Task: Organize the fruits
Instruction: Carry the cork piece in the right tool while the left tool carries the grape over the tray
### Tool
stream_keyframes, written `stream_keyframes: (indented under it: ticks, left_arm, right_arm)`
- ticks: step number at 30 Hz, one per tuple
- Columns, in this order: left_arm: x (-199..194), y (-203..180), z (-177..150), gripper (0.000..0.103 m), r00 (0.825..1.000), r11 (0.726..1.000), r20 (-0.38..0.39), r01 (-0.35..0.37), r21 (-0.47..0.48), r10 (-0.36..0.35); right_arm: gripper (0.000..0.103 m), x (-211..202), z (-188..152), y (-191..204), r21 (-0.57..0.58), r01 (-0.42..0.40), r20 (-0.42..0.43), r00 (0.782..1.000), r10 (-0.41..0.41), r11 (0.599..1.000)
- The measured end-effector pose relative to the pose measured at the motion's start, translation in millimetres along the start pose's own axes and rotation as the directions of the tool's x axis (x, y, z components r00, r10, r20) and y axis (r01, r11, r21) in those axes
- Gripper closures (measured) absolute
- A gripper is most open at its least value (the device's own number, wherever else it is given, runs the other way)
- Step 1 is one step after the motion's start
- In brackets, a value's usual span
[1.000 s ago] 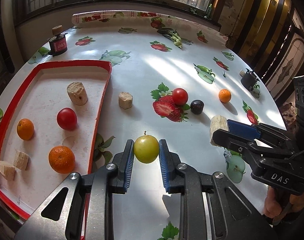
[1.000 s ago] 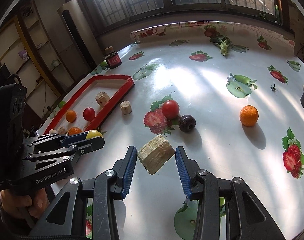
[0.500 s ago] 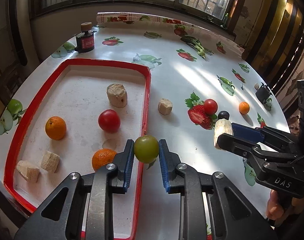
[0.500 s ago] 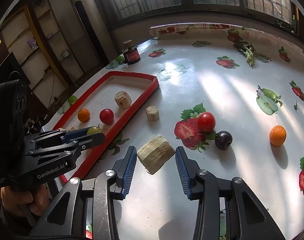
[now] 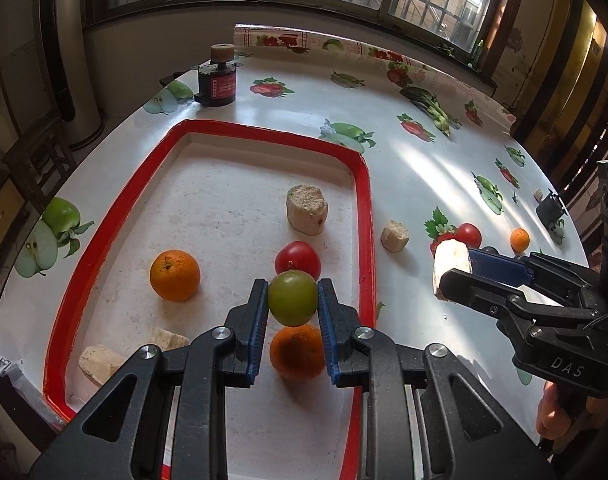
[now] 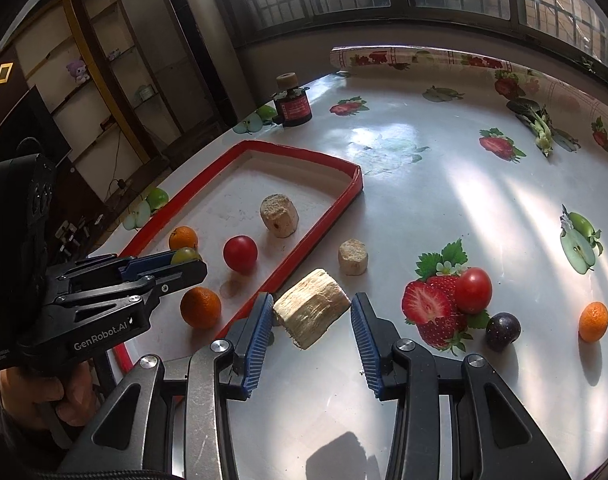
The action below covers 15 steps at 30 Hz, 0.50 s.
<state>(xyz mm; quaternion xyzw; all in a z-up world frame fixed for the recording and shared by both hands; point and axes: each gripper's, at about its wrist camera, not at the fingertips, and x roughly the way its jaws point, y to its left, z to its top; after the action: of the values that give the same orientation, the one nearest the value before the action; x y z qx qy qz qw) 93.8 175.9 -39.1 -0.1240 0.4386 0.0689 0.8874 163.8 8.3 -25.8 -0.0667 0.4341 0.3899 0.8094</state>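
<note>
1. Left wrist view: the left claw [image 5: 293, 300] is clenched on a green fruit [image 5: 293, 298], held above the red tray [image 5: 364, 216].
2. The right claw [image 6: 311, 314] grips a pale chunk [image 6: 311, 312] over the desk [image 6: 444, 184].
3. The fruit looks smooth, round and light; it is best pinched across its middle.

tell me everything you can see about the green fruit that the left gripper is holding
The green fruit is small, round and smooth, yellowish green with a dull sheen. The left gripper is shut on it, one blue ribbed pad on each side, nothing else touching it. It hangs above the red-rimmed tray, over an orange, with a red tomato just beyond. The right wrist view shows only a sliver of it.
</note>
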Motion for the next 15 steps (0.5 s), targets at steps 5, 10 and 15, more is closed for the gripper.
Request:
stream_keyframes:
  ticks: [5, 10, 15]
  left_arm:
    - [3.7, 12.2, 11.5, 0.081, 1.000, 1.000, 0.003, -0.016, -0.009, 0.016]
    - [6.8, 26.2, 28.7, 0.081, 0.999, 0.999, 0.012, -0.039, -0.018, 0.039]
    - [18.3, 37.2, 45.4, 0.081, 0.998, 0.998, 0.008, -0.064, -0.025, 0.064]
  right_arm:
    - [0.062, 14.2, 13.4, 4.8, -0.012, -0.010, -0.007, 1.000, 0.010, 1.000]
    - [0.062, 29.1, 31.9, 7.8, -0.023, -0.010, -0.009, 1.000, 0.010, 1.000]
    - [0.062, 50.2, 54.7, 9.7, -0.022, -0.009, -0.012, 1.000, 0.009, 1.000]
